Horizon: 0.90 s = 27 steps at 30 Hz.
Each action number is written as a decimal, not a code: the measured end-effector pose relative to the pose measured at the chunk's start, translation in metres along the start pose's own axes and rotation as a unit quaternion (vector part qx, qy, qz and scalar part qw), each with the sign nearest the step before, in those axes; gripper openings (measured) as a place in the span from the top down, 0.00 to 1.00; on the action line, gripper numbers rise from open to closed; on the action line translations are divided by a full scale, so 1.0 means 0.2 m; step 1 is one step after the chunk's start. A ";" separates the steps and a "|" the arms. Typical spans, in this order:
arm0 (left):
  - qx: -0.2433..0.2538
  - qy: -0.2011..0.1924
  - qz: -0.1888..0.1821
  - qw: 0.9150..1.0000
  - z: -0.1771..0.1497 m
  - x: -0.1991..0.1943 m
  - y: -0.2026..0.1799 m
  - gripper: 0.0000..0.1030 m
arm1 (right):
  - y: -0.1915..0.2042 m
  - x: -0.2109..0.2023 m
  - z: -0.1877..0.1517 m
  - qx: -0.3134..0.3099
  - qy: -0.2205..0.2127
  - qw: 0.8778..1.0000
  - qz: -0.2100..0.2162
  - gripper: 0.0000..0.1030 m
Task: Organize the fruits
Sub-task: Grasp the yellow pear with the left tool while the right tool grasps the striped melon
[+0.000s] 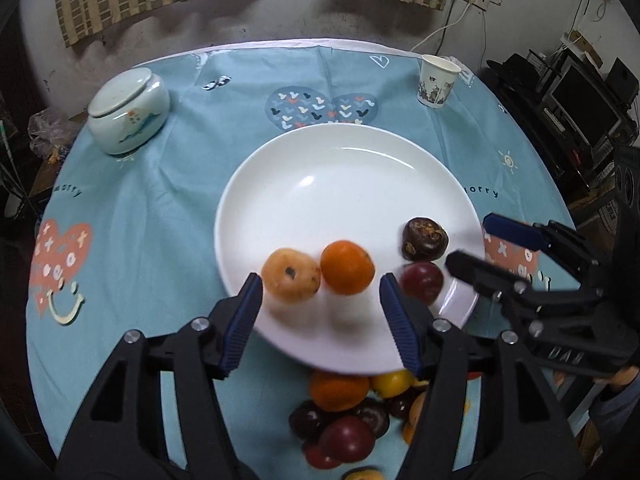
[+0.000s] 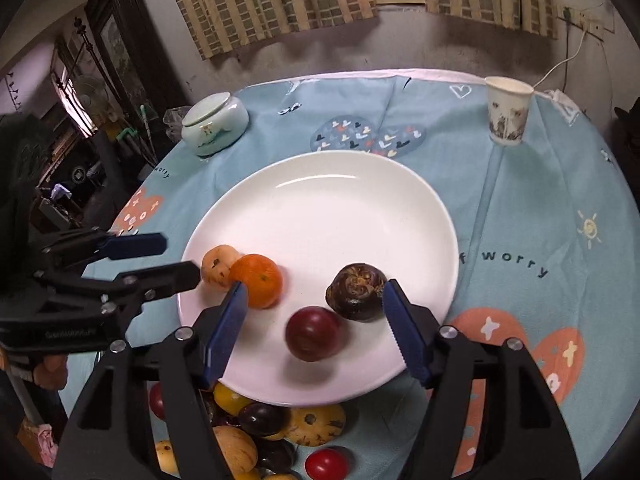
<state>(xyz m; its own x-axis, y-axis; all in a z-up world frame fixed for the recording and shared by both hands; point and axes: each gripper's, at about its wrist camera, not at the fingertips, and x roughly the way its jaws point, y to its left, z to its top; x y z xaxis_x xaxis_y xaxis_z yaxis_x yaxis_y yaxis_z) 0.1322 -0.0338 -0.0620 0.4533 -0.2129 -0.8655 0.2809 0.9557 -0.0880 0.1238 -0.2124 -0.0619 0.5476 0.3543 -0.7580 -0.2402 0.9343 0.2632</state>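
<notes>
With both the left gripper (image 1: 321,286) and right gripper (image 2: 314,298) spread wide and empty over the white plate (image 1: 344,168), we should lift clear gently before reaching for the near fruit pile (image 1: 344,420).

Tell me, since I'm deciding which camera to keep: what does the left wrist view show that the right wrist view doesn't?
Only the left wrist view: dark shelving with electronics to the right of the table.
Only the right wrist view: a dim room with a standing fan to the left of the table, and a flat yellow speckled fruit in the pile.
Both: the white plate carrying four fruits, the lidded jar, the paper cup and both open tools.
</notes>
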 end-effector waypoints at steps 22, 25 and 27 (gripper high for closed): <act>0.028 0.053 -0.034 0.998 -0.83 -0.29 0.02 0.34 | 0.31 0.01 -0.52 -0.048 0.087 0.995 0.011 0.59; 0.034 0.063 -0.044 0.996 -0.85 -0.26 -0.02 0.34 | 0.30 0.00 -0.51 -0.045 0.087 0.995 0.014 0.61; 0.039 0.067 -0.047 0.996 -0.86 -0.24 -0.06 0.34 | 0.29 -0.05 -0.53 -0.043 0.079 0.996 0.020 0.61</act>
<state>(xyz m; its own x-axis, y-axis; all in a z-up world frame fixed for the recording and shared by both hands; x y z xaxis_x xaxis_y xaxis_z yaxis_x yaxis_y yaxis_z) -0.0388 0.0008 -0.1042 0.3072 -0.2664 -0.9136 0.3847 0.9128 -0.1369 0.0204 -0.1654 -0.1022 0.4041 0.3743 -0.8346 -0.3313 0.9104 0.2478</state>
